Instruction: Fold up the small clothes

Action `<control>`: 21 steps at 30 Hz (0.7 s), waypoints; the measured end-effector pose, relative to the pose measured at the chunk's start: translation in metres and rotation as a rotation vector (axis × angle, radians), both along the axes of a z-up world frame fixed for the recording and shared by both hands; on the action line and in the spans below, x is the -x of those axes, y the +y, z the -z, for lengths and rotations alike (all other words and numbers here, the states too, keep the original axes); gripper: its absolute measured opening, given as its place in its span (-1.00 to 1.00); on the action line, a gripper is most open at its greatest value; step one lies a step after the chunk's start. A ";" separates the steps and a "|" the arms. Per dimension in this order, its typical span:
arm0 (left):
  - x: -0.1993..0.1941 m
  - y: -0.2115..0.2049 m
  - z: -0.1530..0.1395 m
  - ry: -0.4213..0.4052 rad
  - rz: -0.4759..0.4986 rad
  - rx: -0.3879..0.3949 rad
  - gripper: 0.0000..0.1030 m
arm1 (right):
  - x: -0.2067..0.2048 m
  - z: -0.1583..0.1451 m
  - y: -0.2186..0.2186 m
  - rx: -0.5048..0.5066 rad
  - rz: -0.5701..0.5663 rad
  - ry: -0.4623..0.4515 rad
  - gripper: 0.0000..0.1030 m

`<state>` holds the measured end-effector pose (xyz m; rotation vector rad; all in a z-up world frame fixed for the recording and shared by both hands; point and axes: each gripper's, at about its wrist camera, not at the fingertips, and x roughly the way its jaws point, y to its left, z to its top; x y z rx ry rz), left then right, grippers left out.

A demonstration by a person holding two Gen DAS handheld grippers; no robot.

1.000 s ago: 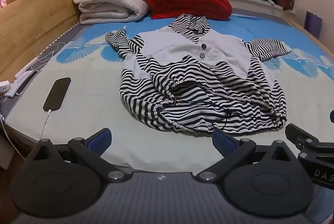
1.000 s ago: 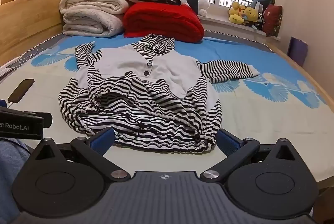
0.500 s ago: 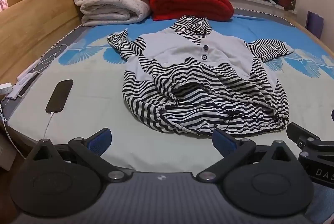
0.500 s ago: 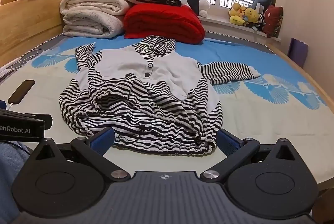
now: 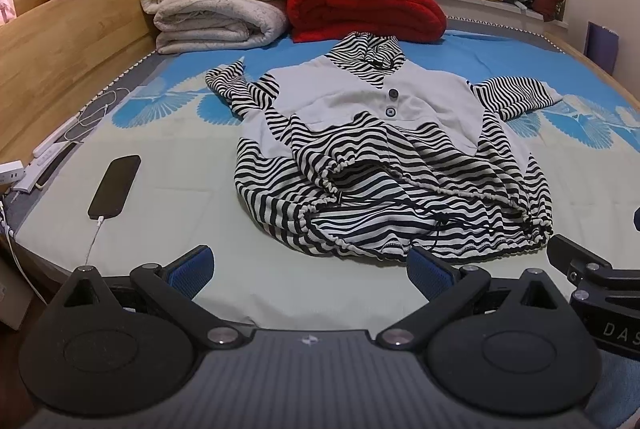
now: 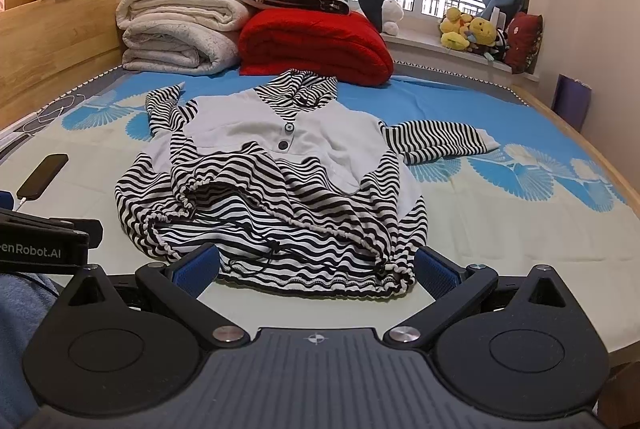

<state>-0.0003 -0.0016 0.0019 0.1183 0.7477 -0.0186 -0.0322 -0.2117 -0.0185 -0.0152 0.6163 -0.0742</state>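
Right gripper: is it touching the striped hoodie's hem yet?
Cannot tell. In the right wrist view the open right gripper frames the striped hoodie hem, pads at its edge; no plain gap or contact.

Each handheld gripper has a dark grey ribbed body with a small white crosshair mark at its centre, flanked by two round black discs. Black linkage arms run forward from silver pivot screws to the jaws, which carry blue textured pads. On the left gripper [image 5: 310, 267] the pads match those of the right gripper [image 6: 316, 267]. White lettering reading "enRobot.AI" and "DAS" shows on the black side housings. Blue fabric, seemingly clothing, shows at the lower corners.
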 end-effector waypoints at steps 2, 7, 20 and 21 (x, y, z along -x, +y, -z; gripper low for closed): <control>0.000 0.000 0.000 0.000 -0.001 0.001 0.99 | 0.000 0.000 0.000 0.000 -0.001 0.000 0.98; 0.001 0.001 -0.001 -0.003 0.002 0.002 0.99 | 0.000 0.000 0.001 0.001 -0.001 0.002 0.98; 0.003 0.002 -0.002 -0.010 0.000 0.003 0.99 | 0.001 -0.001 0.002 0.002 -0.002 -0.002 0.98; 0.003 0.001 -0.002 -0.010 0.000 0.003 0.99 | 0.001 -0.001 0.002 0.002 -0.002 -0.002 0.98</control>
